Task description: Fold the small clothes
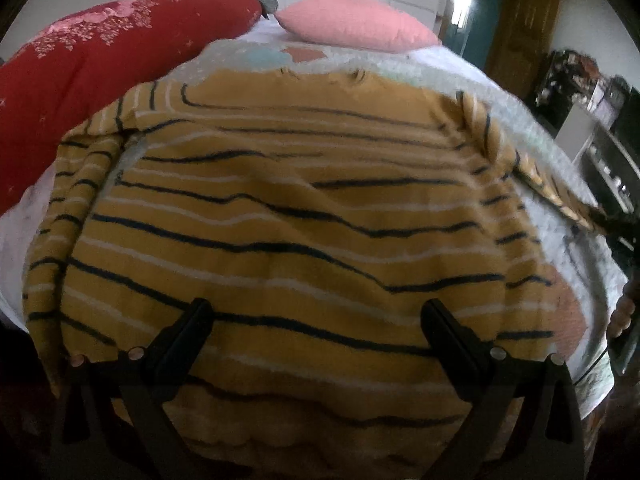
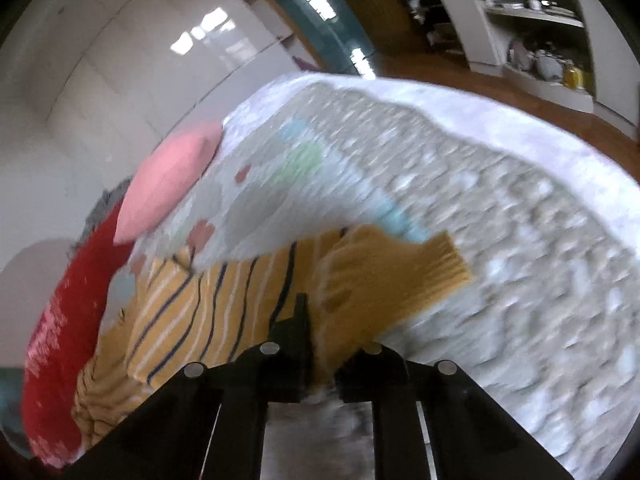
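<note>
Bedroom, bed (image 1: 532,128) with pale textured quilt serving as work surface; white wardrobe doors behind, wooden floor and shelving to one side.

Left gripper (image 1: 320,332): fingers spread wide, hovering over the hem end of the garment, nothing held.

Right gripper (image 2: 328,344): fingers drawn close together at the sleeve; motion blur makes it hard to say, but it looks pinched on the sleeve fabric.

Striped jumper (image 1: 280,208): mustard with dark and white stripes, laid flat across the quilt, neck toward the head of the bed, hem at the near edge. One sleeve (image 2: 400,276) extends sideways, cuff on the quilt.

Pink pillow (image 1: 356,20): head of bed. Red blanket (image 1: 100,52): along the far side edge.

Step judged: folding the sleeve inward. Next: carry sleeve across the body, lay it flat.
</note>
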Tool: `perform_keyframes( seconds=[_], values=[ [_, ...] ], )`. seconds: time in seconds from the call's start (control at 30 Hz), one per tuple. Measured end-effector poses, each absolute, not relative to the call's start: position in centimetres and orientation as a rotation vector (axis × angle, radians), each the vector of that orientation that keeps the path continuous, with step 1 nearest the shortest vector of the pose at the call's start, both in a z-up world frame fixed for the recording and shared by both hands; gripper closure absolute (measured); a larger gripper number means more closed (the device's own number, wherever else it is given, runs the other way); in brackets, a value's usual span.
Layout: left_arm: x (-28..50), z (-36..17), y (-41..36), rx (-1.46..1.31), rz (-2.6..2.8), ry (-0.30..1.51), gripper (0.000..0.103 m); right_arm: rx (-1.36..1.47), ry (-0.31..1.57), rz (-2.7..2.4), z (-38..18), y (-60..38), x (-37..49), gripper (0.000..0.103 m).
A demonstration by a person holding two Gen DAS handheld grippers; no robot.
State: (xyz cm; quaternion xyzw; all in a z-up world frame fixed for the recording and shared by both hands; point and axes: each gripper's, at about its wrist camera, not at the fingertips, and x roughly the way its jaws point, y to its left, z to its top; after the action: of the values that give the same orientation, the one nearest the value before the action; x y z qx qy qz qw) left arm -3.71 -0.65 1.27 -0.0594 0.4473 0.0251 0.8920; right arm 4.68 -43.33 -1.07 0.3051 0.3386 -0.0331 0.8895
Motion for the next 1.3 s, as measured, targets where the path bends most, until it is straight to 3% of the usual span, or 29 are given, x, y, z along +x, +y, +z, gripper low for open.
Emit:
perform_keyframes(
  seconds=[0.4, 0.63, 0.8, 1.0, 1.3],
  values=[
    [-6.0, 4.8, 1.3, -0.131, 0.075, 0.830, 0.000, 0.674, 0.535, -0.333, 5.7, -55.9, 0.4, 0.097],
    [-7.2, 4.5, 4.5, -0.185, 0.108, 0.815, 0.000, 0.566, 0.560, -0.284, 9.3, -53.0, 2.5, 0.097],
    [-8.1, 4.1, 7.5, -0.249, 0.144, 0.801, 0.000, 0.486, 0.592, -0.116, 11.9, -44.3, 7.0, 0.097],
    [-10.0, 3.8, 11.1, -0.282, 0.182, 0.764, 0.000, 0.296, 0.688, 0.199, 13.5, -26.9, 13.6, 0.097],
    [-13.5, 1.3, 18.3, -0.378, 0.289, 0.754, 0.000, 0.083, 0.899, 0.543, 6.9, -2.7, 19.2, 0.097]
  ],
)
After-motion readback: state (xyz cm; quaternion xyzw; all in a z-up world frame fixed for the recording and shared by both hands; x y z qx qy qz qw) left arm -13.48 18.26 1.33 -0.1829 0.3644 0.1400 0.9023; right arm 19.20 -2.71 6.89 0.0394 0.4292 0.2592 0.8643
